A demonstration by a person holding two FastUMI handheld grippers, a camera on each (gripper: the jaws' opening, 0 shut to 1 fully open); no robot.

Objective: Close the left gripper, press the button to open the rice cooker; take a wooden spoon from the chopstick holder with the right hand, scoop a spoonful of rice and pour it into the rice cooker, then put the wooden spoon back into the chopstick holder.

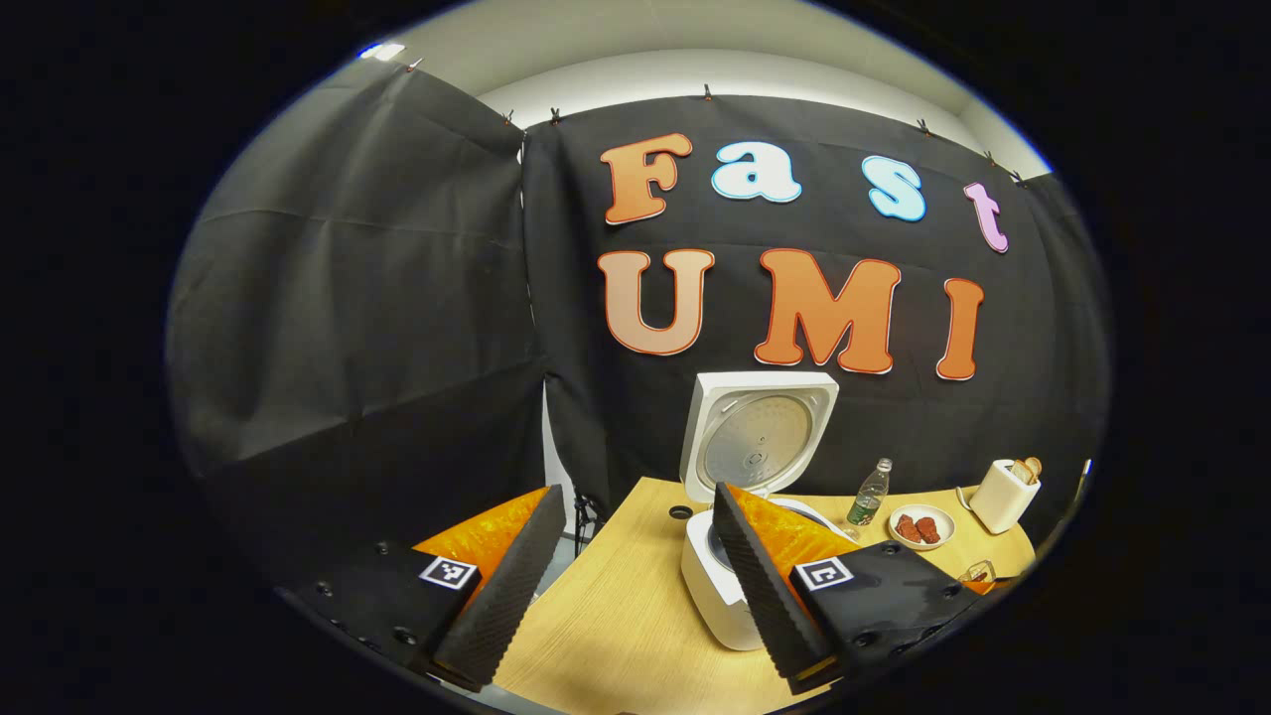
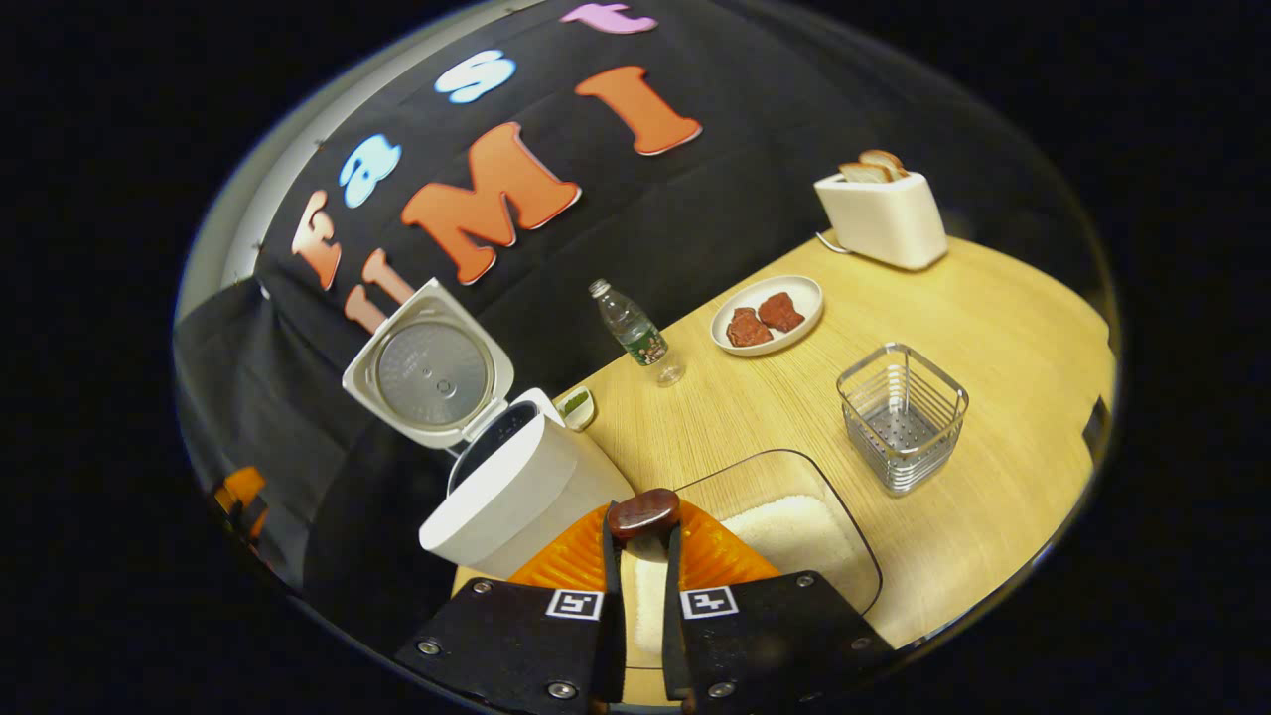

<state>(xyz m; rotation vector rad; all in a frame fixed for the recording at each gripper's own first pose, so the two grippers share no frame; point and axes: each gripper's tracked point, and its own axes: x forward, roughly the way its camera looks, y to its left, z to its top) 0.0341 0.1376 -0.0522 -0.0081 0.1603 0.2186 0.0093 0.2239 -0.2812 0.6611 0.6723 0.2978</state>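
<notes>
Rice cooker (image 2: 506,487) at left, lid up; right gripper (image 2: 643,556) clenched on wooden spoon (image 2: 643,513) above rice container (image 2: 794,526); chopstick holder (image 2: 902,417) at right. Left gripper (image 1: 635,576) released. Advisable: keep spoon level, tip over pot.

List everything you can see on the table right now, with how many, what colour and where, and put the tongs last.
rice cooker: one, white, lid up, table's left end
rice container: one, clear, holding white rice, near edge
chopstick holder: one, metal wire, right of the container
plate: one, white, two reddish pieces on it, toward the wall
bottle: one, clear, left of the plate
toaster: one, white, bread in it, far right
wooden spoon: one, dark brown, in the right tongs
left tongs: open, nothing held
right tongs: shut on the spoon
</notes>
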